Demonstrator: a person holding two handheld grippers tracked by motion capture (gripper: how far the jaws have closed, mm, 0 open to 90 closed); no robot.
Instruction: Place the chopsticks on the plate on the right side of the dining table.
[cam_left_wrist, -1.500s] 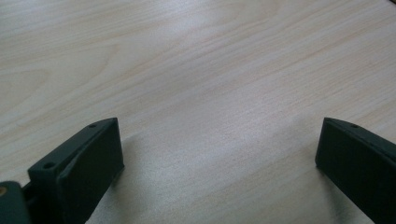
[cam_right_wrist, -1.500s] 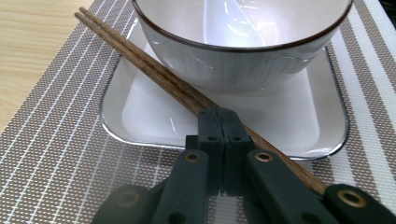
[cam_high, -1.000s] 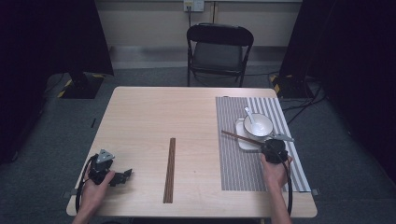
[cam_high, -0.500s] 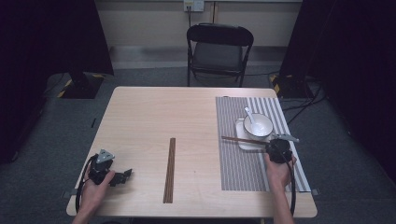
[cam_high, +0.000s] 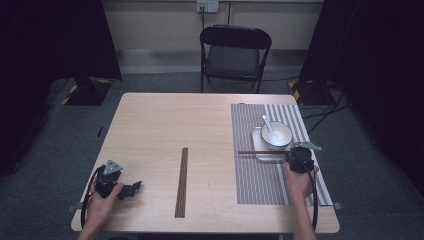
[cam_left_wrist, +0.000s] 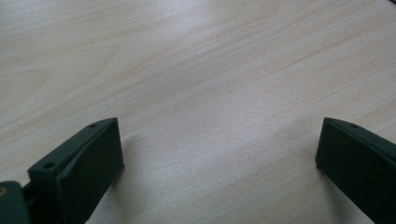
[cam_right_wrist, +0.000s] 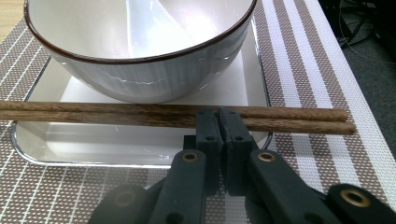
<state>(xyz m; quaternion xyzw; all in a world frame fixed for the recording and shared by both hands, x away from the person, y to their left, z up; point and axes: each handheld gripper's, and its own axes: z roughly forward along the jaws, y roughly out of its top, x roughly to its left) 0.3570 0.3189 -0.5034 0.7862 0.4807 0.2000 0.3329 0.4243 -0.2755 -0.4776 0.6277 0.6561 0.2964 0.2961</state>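
Note:
A pair of brown chopsticks (cam_high: 260, 152) (cam_right_wrist: 116, 113) lies level across the front of a small white tray (cam_high: 257, 142) (cam_right_wrist: 140, 142). On the tray stands a white bowl (cam_high: 276, 134) (cam_right_wrist: 140, 60) with a spoon (cam_high: 267, 123) in it. My right gripper (cam_high: 296, 155) (cam_right_wrist: 218, 119) is shut, its tips against the chopsticks near their right end and nothing between the jaws. My left gripper (cam_high: 134, 188) (cam_left_wrist: 217, 154) rests on bare wood at the table's front left, open wide and empty.
Tray and bowl sit on a grey striped placemat (cam_high: 260, 185) (cam_right_wrist: 299, 60) on the table's right side. A long dark wooden strip (cam_high: 181, 182) lies lengthwise in the middle of the table. A black folding chair (cam_high: 235, 50) stands behind the far edge.
The chopsticks have swung from a slant to level across the tray. My right gripper has shifted slightly right and away from me. The left gripper has stayed put.

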